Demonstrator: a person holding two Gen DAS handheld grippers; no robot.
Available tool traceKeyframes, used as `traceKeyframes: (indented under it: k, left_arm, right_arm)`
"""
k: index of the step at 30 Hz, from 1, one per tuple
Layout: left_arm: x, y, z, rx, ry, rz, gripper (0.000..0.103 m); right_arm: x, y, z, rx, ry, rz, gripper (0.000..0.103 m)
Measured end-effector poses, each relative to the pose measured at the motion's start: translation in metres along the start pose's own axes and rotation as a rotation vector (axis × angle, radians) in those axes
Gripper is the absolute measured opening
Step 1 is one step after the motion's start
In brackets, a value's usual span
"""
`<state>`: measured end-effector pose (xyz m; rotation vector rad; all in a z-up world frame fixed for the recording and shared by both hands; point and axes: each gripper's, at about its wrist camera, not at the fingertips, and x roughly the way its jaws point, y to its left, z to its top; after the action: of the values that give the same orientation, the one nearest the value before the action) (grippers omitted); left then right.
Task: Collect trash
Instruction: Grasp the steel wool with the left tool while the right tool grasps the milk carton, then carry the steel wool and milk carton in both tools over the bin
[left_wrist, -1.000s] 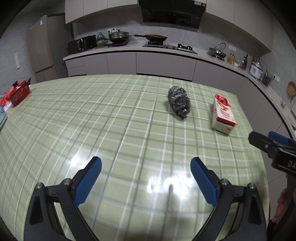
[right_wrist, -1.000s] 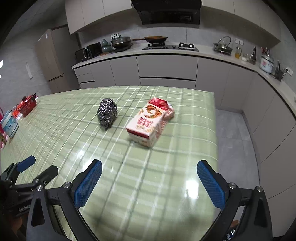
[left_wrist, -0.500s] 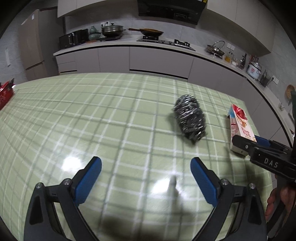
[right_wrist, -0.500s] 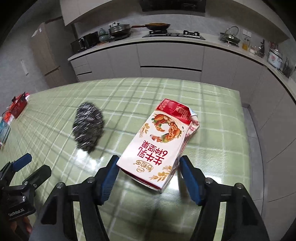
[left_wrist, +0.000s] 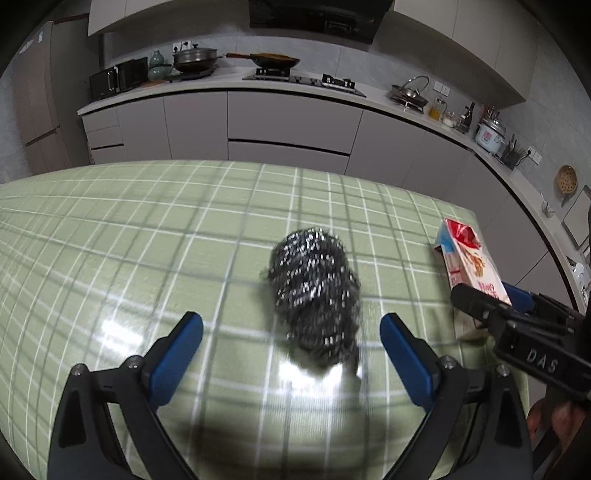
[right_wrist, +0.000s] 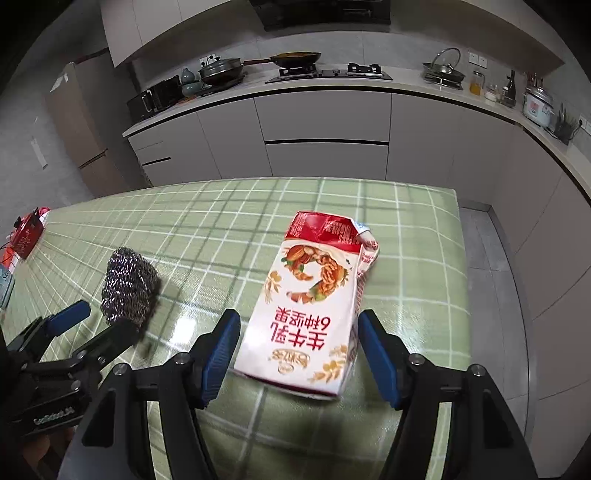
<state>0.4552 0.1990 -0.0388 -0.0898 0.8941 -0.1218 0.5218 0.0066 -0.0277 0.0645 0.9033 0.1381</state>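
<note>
A white and red milk carton (right_wrist: 314, 295) lies flat on the green checked table (right_wrist: 406, 258), near its right edge. My right gripper (right_wrist: 298, 321) is shut on the carton's near end, one blue pad against each long side. A grey steel wool ball (left_wrist: 314, 295) lies to the left of the carton (left_wrist: 472, 266). My left gripper (left_wrist: 291, 332) stands open around the ball's near end, with a gap on each side. The right wrist view shows the ball (right_wrist: 127, 288) in front of the left gripper (right_wrist: 101, 317). The right gripper (left_wrist: 491, 302) shows at the right of the left wrist view.
A red object (right_wrist: 26, 236) sits at the table's far left edge. The table ends just right of the carton, with grey floor (right_wrist: 491, 258) beyond. Kitchen cabinets and a counter (left_wrist: 288, 122) with pans run behind. A person's hand (left_wrist: 554, 417) holds the right gripper.
Both grippers moved forward over the table. The right jaws narrowed from wide open onto the carton's sides. The steel wool ball now lies between the left fingers.
</note>
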Motion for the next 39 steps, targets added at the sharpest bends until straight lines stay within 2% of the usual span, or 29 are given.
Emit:
traceKeyframes:
  k: [5,9,11,15,16,23,32,39]
  left_arm:
    - [0.012,0.001,0.006,0.007,0.029,-0.003,0.088]
    - [0.011,0.004,0.005,0.02,0.021,-0.001,0.08]
    - [0.011,0.006,0.006,0.023,0.012,0.001,0.073]
    - [0.012,0.008,0.009,0.039,0.001,0.014,0.047]
    - [0.011,0.009,0.009,0.036,0.0,0.008,0.045]
    - [-0.006,0.007,0.003,0.044,-0.018,-0.004,0.042]
    - [-0.055,-0.008,-0.015,0.036,-0.088,-0.018,0.042]
    - [-0.085,-0.019,-0.033,0.016,-0.118,0.001,0.042]
  right_arm:
    - [0.014,-0.002,0.013,-0.01,0.015,-0.014,0.068]
    - [0.02,-0.003,0.018,-0.024,0.022,-0.02,0.067]
    - [0.023,-0.003,0.018,-0.029,0.028,-0.026,0.066]
    - [0.026,0.0,0.016,-0.07,0.03,-0.057,0.06]
    - [0.025,0.001,0.015,-0.076,0.028,-0.058,0.057]
    - [0.001,0.005,0.004,-0.097,-0.004,-0.033,0.056]
    - [-0.067,0.012,-0.021,-0.113,-0.065,0.017,0.056]
    - [-0.111,0.004,-0.051,-0.123,-0.077,0.033,0.055]
